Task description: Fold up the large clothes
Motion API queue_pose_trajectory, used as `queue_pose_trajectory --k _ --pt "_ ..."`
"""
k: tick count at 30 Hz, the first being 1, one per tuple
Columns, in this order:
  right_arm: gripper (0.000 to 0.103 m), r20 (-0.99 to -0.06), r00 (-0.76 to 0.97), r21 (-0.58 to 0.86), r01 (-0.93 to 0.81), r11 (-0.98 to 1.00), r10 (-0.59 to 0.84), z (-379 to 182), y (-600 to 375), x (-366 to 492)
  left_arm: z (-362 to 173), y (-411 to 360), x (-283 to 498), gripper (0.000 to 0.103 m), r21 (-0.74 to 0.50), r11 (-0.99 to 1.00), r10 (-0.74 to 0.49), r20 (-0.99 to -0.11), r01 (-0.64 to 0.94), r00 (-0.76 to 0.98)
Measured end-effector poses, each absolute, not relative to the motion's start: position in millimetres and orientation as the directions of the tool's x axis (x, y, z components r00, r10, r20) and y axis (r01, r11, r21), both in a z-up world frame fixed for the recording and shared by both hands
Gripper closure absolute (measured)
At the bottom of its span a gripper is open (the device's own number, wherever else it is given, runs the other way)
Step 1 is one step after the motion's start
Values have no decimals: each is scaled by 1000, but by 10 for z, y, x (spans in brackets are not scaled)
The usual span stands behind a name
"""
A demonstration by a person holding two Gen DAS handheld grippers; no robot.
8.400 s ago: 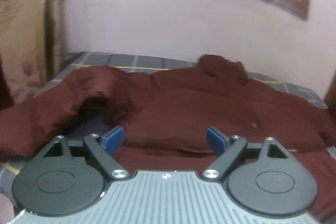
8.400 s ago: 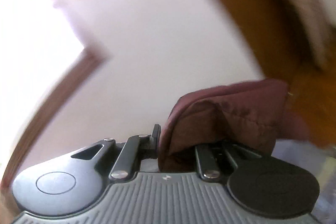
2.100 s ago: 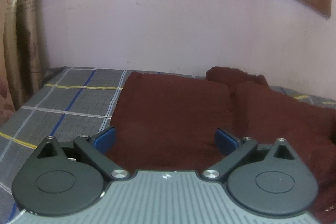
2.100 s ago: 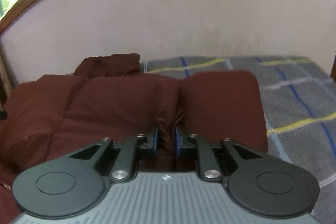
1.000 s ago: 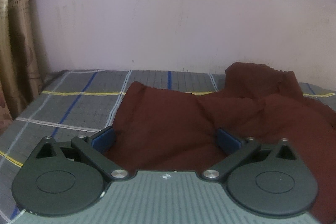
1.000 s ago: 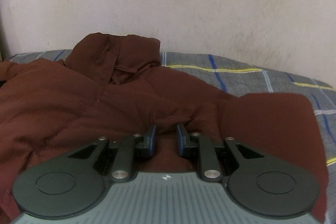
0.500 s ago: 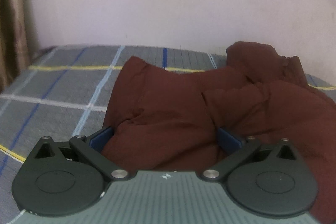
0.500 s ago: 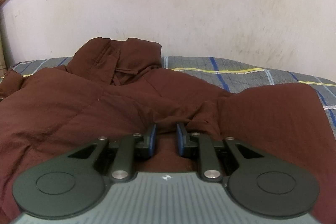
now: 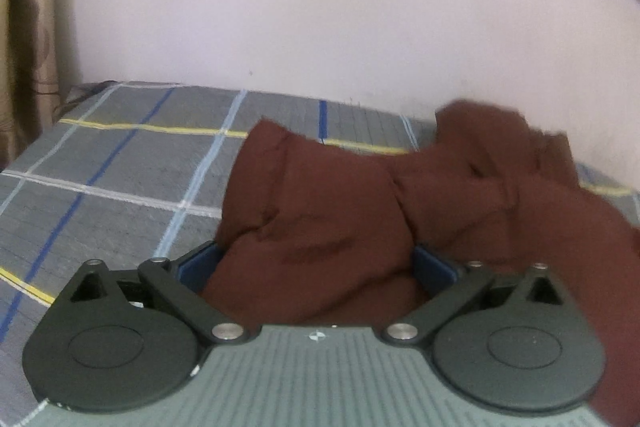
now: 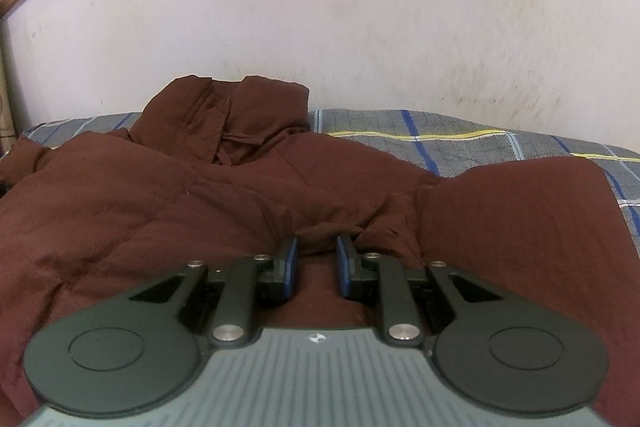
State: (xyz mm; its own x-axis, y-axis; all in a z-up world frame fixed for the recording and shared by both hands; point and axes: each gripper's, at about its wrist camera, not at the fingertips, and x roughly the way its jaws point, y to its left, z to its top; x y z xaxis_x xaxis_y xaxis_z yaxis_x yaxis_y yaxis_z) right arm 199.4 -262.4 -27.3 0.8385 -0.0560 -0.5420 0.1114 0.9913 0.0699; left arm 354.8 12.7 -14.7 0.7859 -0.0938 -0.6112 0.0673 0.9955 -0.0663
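Both sets of jaws have cloth between them. On the left gripper (image 9: pixel 316 263) they stand wide, a thick bunched fold of the maroon jacket (image 9: pixel 328 227) filling the gap between the blue pads (image 9: pixel 432 261) and touching them on both sides; whether they press it I cannot tell. On the right gripper (image 10: pixel 317 265) they stand nearly together, a narrow pinch of the same jacket running between the pads. The jacket lies rumpled across the bed (image 10: pixel 460 139), its hood (image 10: pixel 228 115) heaped by the wall (image 10: pixel 340 7). Its fabric looks soft, matte and padded, with stitched quilt lines. A grey checked sheet with blue, white and yellow stripes covers the bed.
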Motion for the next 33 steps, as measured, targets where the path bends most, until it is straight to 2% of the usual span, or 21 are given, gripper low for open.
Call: queue_pose_trajectory --k 7,11,16,29,33 --pt "83 -534 844 83 109 991 -48 -283 -2632 1977 -170 173 3959 0 -67 998 -57 -660 17 750" --pt "83 -534 844 80 107 991 -48 -289 -2635 1978 -347 230 4008 0 -119 993 -89 -691 8 717" --pt "83 -543 839 77 101 992 -43 -291 -2660 2002 -420 165 3960 0 -59 998 -58 -659 25 750" --pt "83 -541 837 19 113 993 -85 -284 -2541 2022 -421 198 3939 0 -85 996 -64 -646 12 761" --pt "83 -544 834 8 114 993 -91 -279 -2532 2027 -373 78 3872 0 -6 1000 -10 -620 8 785"
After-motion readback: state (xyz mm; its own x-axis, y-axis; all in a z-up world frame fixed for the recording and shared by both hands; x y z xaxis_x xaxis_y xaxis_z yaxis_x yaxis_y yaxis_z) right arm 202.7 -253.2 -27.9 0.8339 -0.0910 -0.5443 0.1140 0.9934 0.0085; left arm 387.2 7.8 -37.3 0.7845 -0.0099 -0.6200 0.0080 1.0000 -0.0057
